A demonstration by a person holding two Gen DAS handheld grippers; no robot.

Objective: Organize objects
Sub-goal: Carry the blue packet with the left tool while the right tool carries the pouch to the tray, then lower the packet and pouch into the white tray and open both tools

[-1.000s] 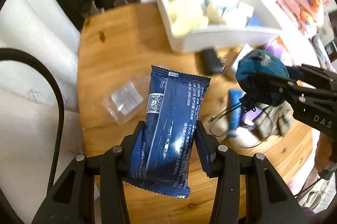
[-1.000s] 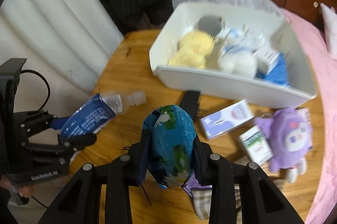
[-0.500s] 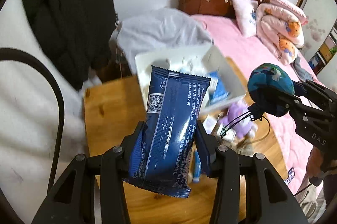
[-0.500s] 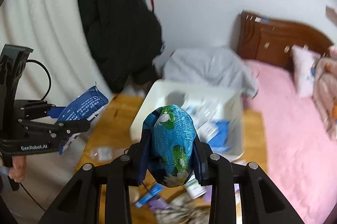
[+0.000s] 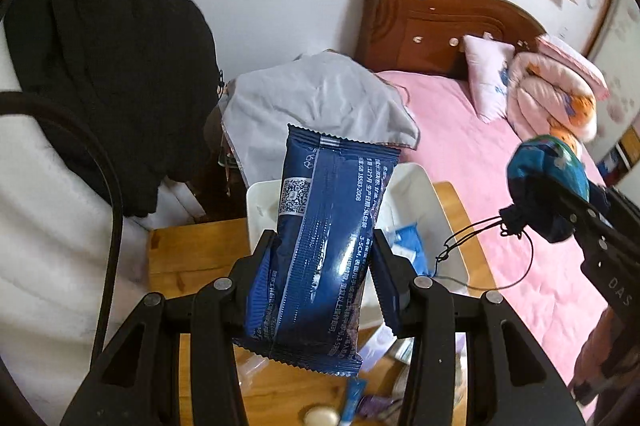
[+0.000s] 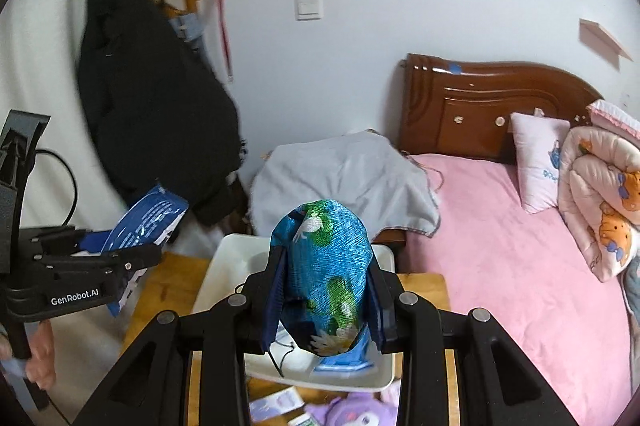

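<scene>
My left gripper (image 5: 322, 258) is shut on a dark blue snack packet (image 5: 320, 250), held upright high above the wooden table (image 5: 180, 258). The right gripper (image 6: 324, 286) is shut on a blue-green drawstring pouch (image 6: 324, 266) with a flower print. Below and beyond both sits the white bin (image 6: 224, 266) holding several items, mostly hidden behind the held things. In the left wrist view the pouch (image 5: 548, 181) hangs at the right with its black cord (image 5: 480, 250) dangling. The right wrist view shows the packet (image 6: 144, 222) at the left.
A purple plush toy (image 6: 352, 412) and small boxes (image 6: 276, 404) lie on the table's near side. A pink bed (image 6: 500, 246) with pillows runs along the right. A grey cloth (image 6: 344, 181) drapes behind the bin, and a black coat (image 6: 156, 97) hangs on a rack.
Both grippers have risen well above the table and tilted up, still gripping packet and pouch. The view now takes in the wall and bed; the bin has dropped low in frame.
</scene>
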